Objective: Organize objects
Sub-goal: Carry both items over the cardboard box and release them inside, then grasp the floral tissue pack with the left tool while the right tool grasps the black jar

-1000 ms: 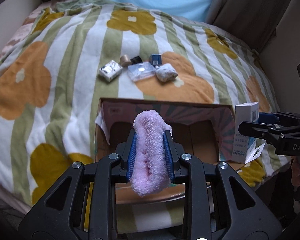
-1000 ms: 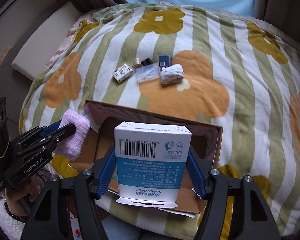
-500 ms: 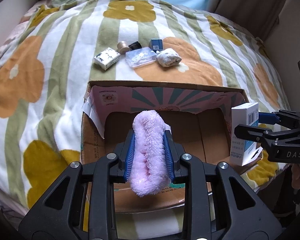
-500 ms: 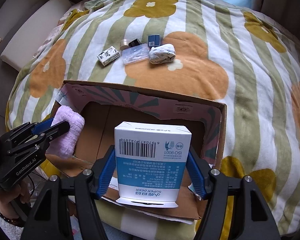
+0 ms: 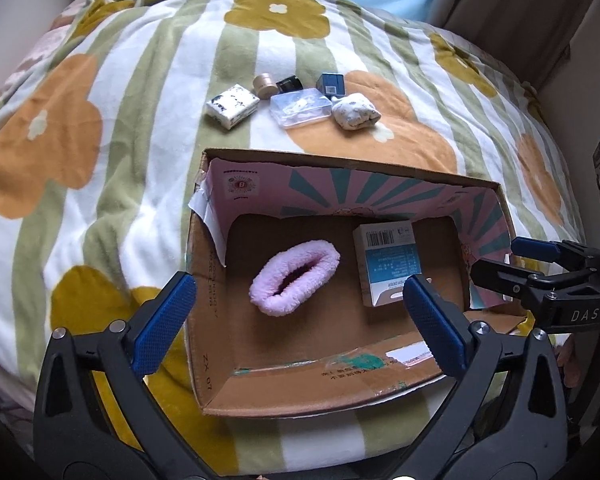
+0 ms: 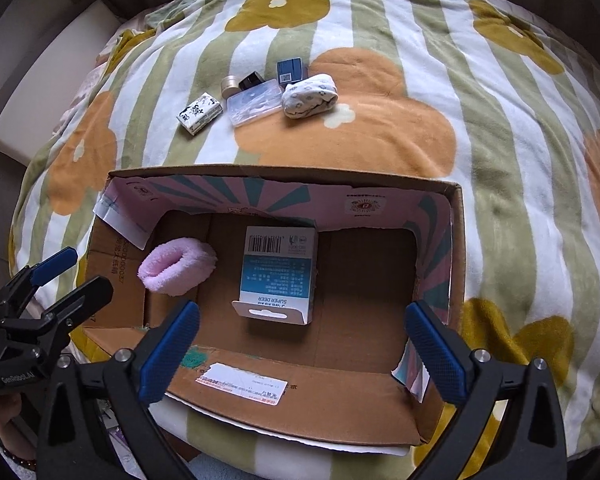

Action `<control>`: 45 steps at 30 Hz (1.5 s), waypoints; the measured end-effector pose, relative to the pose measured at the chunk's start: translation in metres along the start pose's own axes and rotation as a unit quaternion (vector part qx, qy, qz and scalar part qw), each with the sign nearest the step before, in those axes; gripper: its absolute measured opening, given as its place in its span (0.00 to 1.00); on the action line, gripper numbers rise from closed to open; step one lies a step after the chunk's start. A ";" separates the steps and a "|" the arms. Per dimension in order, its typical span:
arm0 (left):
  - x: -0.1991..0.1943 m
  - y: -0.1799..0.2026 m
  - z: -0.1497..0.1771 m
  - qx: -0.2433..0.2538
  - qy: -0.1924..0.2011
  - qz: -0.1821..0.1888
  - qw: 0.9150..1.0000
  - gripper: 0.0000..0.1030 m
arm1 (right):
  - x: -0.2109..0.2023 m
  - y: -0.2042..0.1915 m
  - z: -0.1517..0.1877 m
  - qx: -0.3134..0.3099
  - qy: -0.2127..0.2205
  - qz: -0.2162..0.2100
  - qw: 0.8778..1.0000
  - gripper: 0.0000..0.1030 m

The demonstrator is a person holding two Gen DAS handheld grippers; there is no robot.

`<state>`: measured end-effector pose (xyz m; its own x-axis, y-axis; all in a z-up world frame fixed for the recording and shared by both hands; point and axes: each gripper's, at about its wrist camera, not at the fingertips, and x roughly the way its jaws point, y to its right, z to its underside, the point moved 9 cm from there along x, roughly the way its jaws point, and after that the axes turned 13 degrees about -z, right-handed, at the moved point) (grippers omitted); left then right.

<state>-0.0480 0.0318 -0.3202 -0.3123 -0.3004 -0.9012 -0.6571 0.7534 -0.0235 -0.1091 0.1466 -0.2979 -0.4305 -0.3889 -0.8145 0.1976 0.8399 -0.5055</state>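
Note:
An open cardboard box [image 5: 204, 320] [image 6: 456, 240] sits on the flowered blanket. Inside it lie a pink fluffy sock [image 5: 294, 278] [image 6: 176, 266] and a white and blue carton [image 5: 388, 262] [image 6: 278, 274]. My left gripper [image 5: 300, 320] is open and empty above the box's near side; it also shows at the left of the right wrist view [image 6: 72, 276]. My right gripper [image 6: 302, 350] is open and empty above the box's front edge; it also shows at the right of the left wrist view [image 5: 508, 258].
Beyond the box on the blanket [image 5: 100, 92] lie a black and white packet [image 5: 232, 106], a beige round jar [image 5: 264, 85], a small black item [image 5: 289, 83], a blue box [image 5: 331, 84], a clear plastic case [image 5: 300, 107] and a rolled white sock [image 5: 355, 111].
Both grippers opened and dropped their loads: the pink sock and the carton now lie in the box. Both grippers moved forward over the box.

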 end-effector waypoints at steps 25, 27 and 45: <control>-0.043 -0.026 -0.053 -0.013 0.047 -0.029 0.998 1.00 | -0.020 -0.029 -0.035 -0.066 -0.012 -0.020 0.998 0.99; -0.048 -0.030 -0.064 -0.006 0.064 -0.041 0.997 1.00 | -0.023 -0.033 -0.044 -0.076 -0.008 -0.021 0.997 0.99; -0.024 -0.083 -0.185 0.073 0.111 -0.065 0.989 1.00 | -0.006 -0.079 -0.169 -0.208 -0.005 -0.018 0.978 0.99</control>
<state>-0.1125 -0.1313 -0.2164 -0.3848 -0.5093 -0.7698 -0.6012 0.7711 -0.2096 -0.2704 0.1470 -0.2050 -0.4221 -0.4228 -0.8020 -0.1946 0.9062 -0.3753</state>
